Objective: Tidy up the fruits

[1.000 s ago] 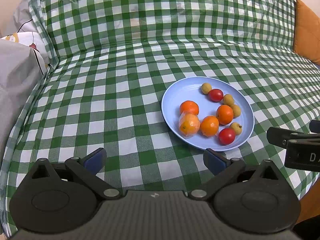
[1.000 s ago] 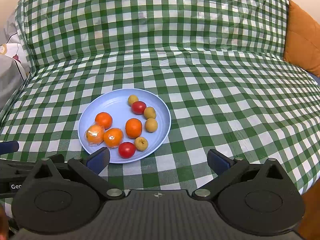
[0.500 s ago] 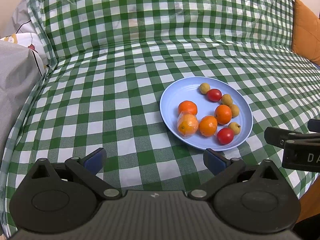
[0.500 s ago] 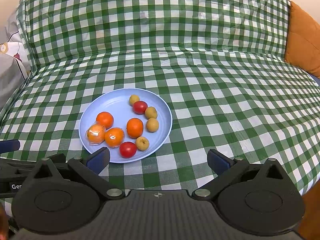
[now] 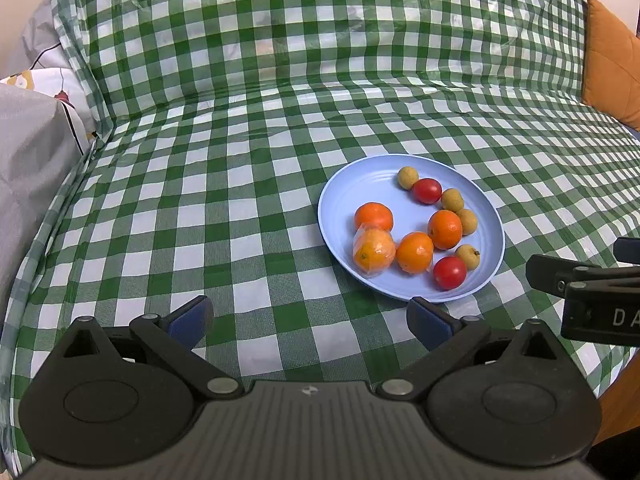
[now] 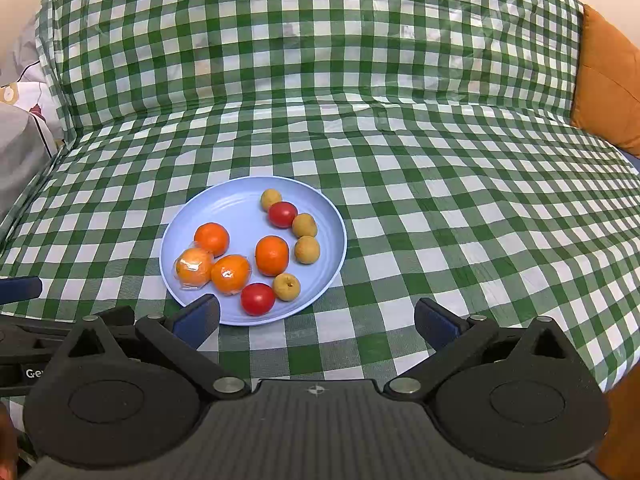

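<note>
A light blue plate (image 5: 352,184) (image 6: 240,200) lies on the green checked cloth and holds several fruits. There are several oranges, two of them in clear wrap (image 5: 374,250) (image 6: 195,266), two red tomatoes (image 5: 449,273) (image 6: 257,299), and several small yellow-brown fruits (image 5: 407,177) (image 6: 286,286). My left gripper (image 5: 308,318) is open and empty, just in front and left of the plate. My right gripper (image 6: 316,318) is open and empty, its left finger over the plate's near rim. The right gripper also shows at the right edge of the left wrist view (image 5: 592,284).
The green checked cloth (image 5: 240,200) covers the surface and rises up at the back. An orange cushion (image 6: 604,84) sits at the far right. Grey and patterned fabric (image 5: 32,140) lies at the left edge.
Both views have shifted only slightly; the plate sits a touch further left in the left view and right in the right view. No fruit has moved and both grippers stay open.
</note>
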A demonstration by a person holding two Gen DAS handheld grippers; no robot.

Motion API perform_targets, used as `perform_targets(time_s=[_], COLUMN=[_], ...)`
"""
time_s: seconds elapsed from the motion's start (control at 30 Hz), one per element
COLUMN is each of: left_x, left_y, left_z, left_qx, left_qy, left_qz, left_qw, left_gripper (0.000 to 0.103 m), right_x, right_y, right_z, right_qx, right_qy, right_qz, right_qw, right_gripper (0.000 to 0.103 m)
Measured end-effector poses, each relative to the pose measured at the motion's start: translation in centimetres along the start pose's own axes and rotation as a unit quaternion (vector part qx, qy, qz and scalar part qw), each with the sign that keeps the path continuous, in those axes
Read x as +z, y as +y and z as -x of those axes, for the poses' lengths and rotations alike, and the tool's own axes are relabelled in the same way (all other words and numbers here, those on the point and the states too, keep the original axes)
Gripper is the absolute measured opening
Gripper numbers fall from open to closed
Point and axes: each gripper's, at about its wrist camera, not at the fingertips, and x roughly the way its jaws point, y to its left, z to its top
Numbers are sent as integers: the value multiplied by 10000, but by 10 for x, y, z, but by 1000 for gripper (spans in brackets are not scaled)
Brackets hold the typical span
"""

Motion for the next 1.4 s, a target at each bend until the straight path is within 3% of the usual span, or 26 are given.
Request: perform_targets(time_s=[1.4], left_x=[0], left_y=[-1], left_z=[1], left_qx=[-46], left_qy=[-89], left_qz=[-70], left_qw=[9999], left_gripper=[103], right_x=[1], right_y=[-3], right_z=[-1], right_qx=[39], right_qy=[17], right_qz=[9], right_qw=[10000], right_gripper=[102])
